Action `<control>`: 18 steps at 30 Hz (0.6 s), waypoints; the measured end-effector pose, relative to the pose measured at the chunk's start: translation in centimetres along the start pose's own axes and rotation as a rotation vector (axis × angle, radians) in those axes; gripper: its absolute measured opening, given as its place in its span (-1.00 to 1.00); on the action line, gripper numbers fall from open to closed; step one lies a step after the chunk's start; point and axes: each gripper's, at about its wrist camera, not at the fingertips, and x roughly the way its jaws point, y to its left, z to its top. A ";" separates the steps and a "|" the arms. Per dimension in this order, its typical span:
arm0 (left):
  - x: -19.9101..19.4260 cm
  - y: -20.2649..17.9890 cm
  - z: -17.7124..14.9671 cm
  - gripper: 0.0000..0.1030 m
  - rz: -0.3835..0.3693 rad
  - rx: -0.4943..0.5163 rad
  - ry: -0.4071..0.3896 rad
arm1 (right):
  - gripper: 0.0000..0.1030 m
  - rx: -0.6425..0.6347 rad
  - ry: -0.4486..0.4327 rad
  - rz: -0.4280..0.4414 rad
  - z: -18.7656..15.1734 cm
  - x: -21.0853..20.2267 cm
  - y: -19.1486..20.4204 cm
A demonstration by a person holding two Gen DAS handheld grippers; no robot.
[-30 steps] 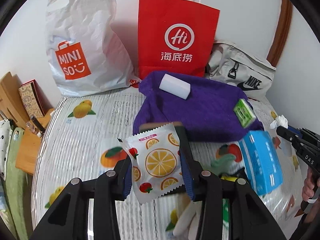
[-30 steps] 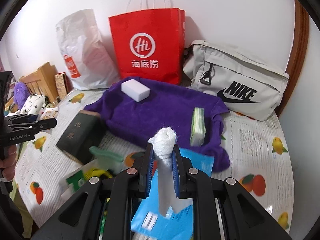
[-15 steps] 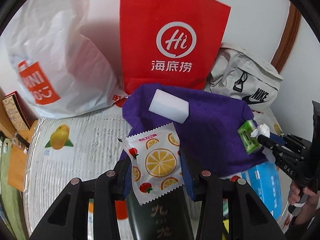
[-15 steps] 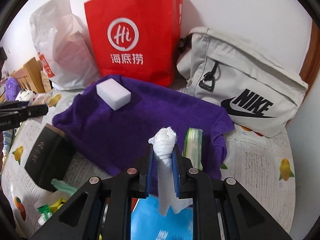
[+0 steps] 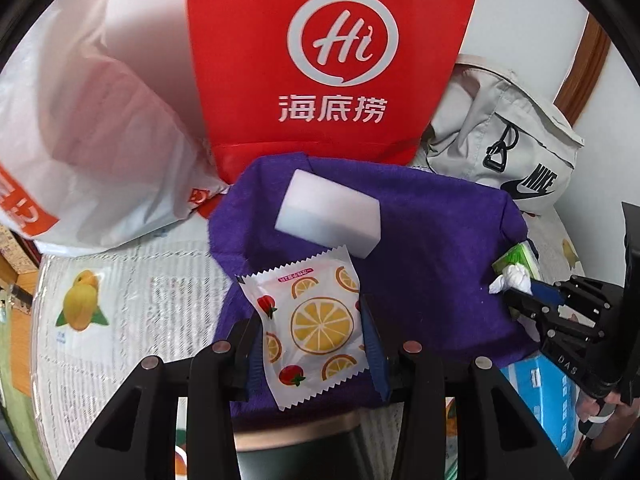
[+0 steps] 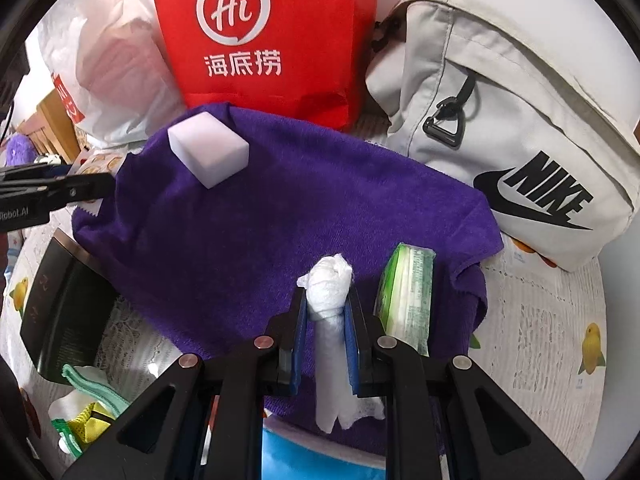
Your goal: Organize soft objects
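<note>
While the left hand-held gripper (image 5: 310,344) clamps a fruit-printed sachet (image 5: 310,328) above the near edge of the purple towel (image 5: 420,272), the right hand-held gripper (image 6: 326,320) pinches a twisted white tissue (image 6: 329,284) over the same towel, just beside a green tissue pack (image 6: 408,304). On the towel's far side lies a white sponge block (image 6: 208,152), in front of a red paper bag (image 5: 328,56) and a grey Nike bag (image 6: 500,128) on the counter (image 6: 540,320).

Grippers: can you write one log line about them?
left gripper: holds packet | right gripper: holds tissue | both over towel
</note>
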 end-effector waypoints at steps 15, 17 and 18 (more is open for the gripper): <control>5.1 -0.1 2.0 -0.19 -0.012 -0.007 0.109 | -0.63 -0.006 0.074 0.004 0.5 2.6 -0.6; 5.5 0.1 2.1 -0.18 -0.009 -0.018 0.120 | -0.58 -0.008 0.077 0.012 0.5 2.7 -0.5; 5.7 0.2 2.1 -0.18 -0.007 -0.020 0.123 | -0.43 -0.012 0.080 0.014 0.4 2.8 -0.4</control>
